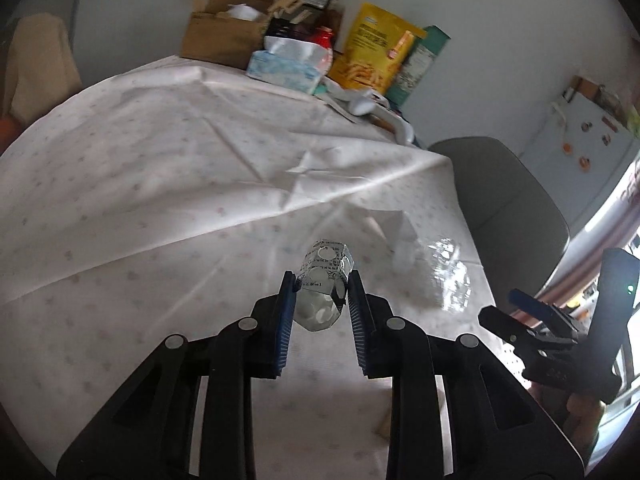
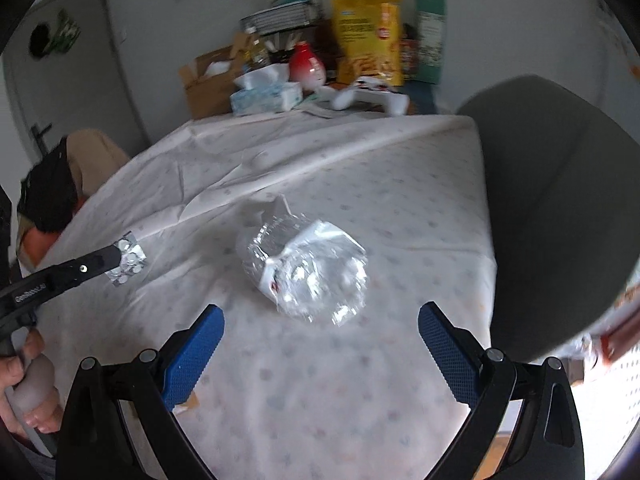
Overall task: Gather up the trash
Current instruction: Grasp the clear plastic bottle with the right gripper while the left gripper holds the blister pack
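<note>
My left gripper (image 1: 322, 286) is shut on a silver pill blister pack (image 1: 325, 280) and holds it above the white tablecloth (image 1: 160, 184). The blister pack also shows in the right wrist view (image 2: 127, 262) at the left gripper's tip. A crumpled clear plastic bag (image 2: 306, 270) lies on the cloth, right in front of my right gripper (image 2: 320, 334), which is open and empty with its blue pads wide apart. In the left wrist view the bag (image 1: 448, 276) lies to the right of the left gripper, and the right gripper (image 1: 520, 312) shows at the right edge.
At the far end of the table stand a cardboard box (image 1: 224, 36), a tissue box (image 1: 286, 68), a yellow snack bag (image 1: 376, 48), a red bottle (image 2: 306, 64) and a white game controller (image 2: 372, 98). A grey chair (image 2: 560, 208) stands at the table's right side.
</note>
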The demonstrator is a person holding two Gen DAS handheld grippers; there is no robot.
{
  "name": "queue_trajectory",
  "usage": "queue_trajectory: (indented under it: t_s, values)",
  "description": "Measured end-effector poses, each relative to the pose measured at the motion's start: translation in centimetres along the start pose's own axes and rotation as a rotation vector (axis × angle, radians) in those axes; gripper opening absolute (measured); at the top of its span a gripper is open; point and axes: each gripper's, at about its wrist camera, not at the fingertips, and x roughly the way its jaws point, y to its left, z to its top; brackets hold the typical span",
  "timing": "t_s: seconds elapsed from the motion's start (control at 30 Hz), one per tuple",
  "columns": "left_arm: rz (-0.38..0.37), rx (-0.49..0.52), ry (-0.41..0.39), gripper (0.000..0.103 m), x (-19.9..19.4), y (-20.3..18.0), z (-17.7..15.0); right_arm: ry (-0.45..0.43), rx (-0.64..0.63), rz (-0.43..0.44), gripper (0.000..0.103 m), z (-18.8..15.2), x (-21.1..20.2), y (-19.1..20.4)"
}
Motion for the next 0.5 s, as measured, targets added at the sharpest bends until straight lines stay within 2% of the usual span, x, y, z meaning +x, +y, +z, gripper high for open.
queue_trajectory:
  t_s: [0.23,0.5]
  values:
    - [-0.004,-0.047,-0.014,0.026,0.0,1.9,-0.1,0.044,-0.069,-0.004,0.095,1.8,3.2,0.9]
    - [-0.025,-0.062,-0.013,0.026,0.5,2.4,-0.4,0.091,-0.106,0.010,0.095,2.8,6.4,0.8]
